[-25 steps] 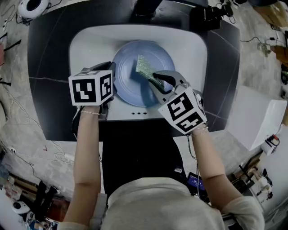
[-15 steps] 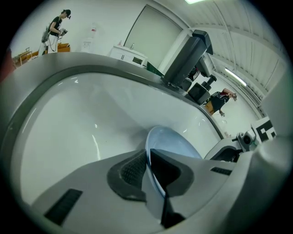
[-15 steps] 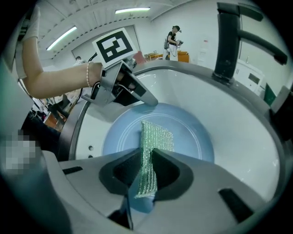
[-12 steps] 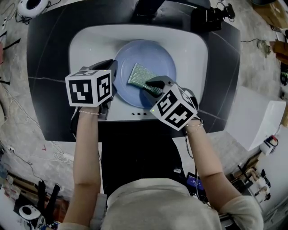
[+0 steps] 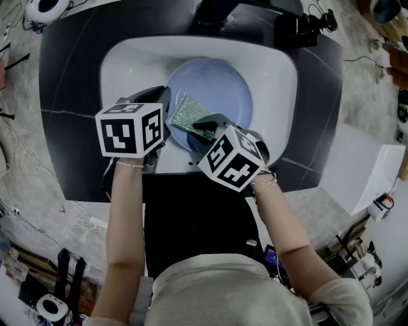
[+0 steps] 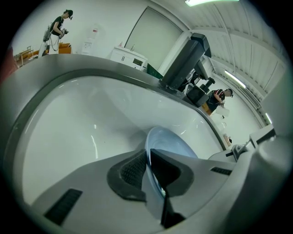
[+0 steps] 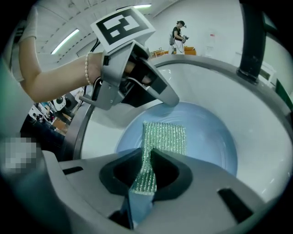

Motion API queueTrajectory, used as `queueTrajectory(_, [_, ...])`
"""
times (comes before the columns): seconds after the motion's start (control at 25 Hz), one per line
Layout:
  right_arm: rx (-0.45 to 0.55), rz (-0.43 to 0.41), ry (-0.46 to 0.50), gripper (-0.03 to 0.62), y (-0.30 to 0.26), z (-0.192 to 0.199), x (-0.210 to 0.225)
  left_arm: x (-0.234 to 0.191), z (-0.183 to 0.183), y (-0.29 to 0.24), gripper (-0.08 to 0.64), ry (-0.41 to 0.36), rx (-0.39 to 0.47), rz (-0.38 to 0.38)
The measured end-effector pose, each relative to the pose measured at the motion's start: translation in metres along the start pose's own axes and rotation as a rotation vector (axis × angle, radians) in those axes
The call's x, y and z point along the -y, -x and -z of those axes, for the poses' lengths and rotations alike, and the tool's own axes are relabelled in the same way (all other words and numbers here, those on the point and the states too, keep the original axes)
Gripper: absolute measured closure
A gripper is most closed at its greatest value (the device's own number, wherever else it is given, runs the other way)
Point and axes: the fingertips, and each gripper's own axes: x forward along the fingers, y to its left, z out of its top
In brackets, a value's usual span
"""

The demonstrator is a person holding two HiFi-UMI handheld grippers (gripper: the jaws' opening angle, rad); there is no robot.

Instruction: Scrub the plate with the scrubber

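A pale blue plate [image 5: 220, 86] lies in the white sink [image 5: 274, 70]. My left gripper [image 5: 163, 121] is shut on the plate's left rim; in the left gripper view the plate [image 6: 169, 141] stands edge-on between the jaws of the left gripper [image 6: 149, 160]. My right gripper [image 5: 201, 130] is shut on a green mesh scrubber [image 5: 186, 114], which lies flat on the plate's near-left part. In the right gripper view the scrubber [image 7: 165, 137] runs out from the right gripper [image 7: 146, 167] onto the plate [image 7: 210, 137], just below the left gripper [image 7: 169, 101].
A dark counter [image 5: 70, 83] surrounds the sink. A black faucet [image 5: 217, 9] stands at the sink's far side. A white box [image 5: 370, 165] sits to the right. Cables and gear lie on the floor at the left [image 5: 38, 255].
My right gripper has dragged the scrubber leftward and nearer across the plate, from its middle to the near-left part. The left gripper has kept its hold on the rim.
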Motion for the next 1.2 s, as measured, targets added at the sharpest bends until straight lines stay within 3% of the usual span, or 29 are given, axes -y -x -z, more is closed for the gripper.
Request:
queueTrajectory(0.64, [0.059, 0.076, -0.166, 0.514, -0.008, -0.022, 0.07, 0.005, 0.002, 0.001, 0.515, 0.0, 0.003, 0.008])
queueTrajectory(1.2, [0.001, 0.094, -0.36, 0.515, 0.002, 0.021, 0.105, 0.003, -0.004, 0.003, 0.515, 0.005, 0.007, 0.018])
